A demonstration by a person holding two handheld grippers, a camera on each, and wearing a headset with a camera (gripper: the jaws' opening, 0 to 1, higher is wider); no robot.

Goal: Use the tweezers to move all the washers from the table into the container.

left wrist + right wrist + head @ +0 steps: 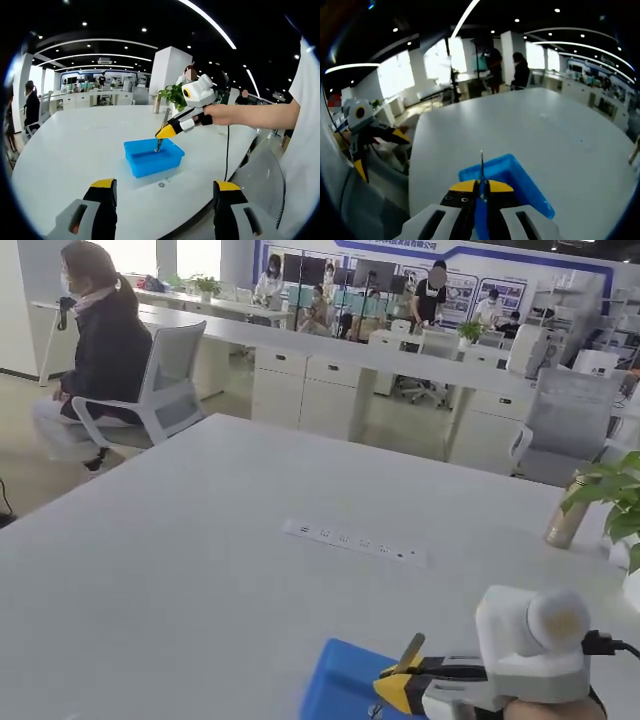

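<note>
A blue container [150, 159] stands on the white table [75, 150], also seen at the bottom of the head view [335, 690] and below the jaws in the right gripper view [525, 187]. My right gripper [164, 132] is shut on metal tweezers [160, 141], whose tip points down inside the container. In its own view the right gripper [481, 186] shows the tweezers [481, 167] pinched between shut jaws. Two small washers [161, 184] lie on the table just in front of the container. My left gripper [165, 187] hovers open before them, holding nothing.
A flush power strip [355, 542] sits mid-table. A metal bottle [567, 515] and a potted plant [612, 498] stand at the far right edge. A person sits in an office chair [165, 390] beyond the table's left corner, with desks and more people behind.
</note>
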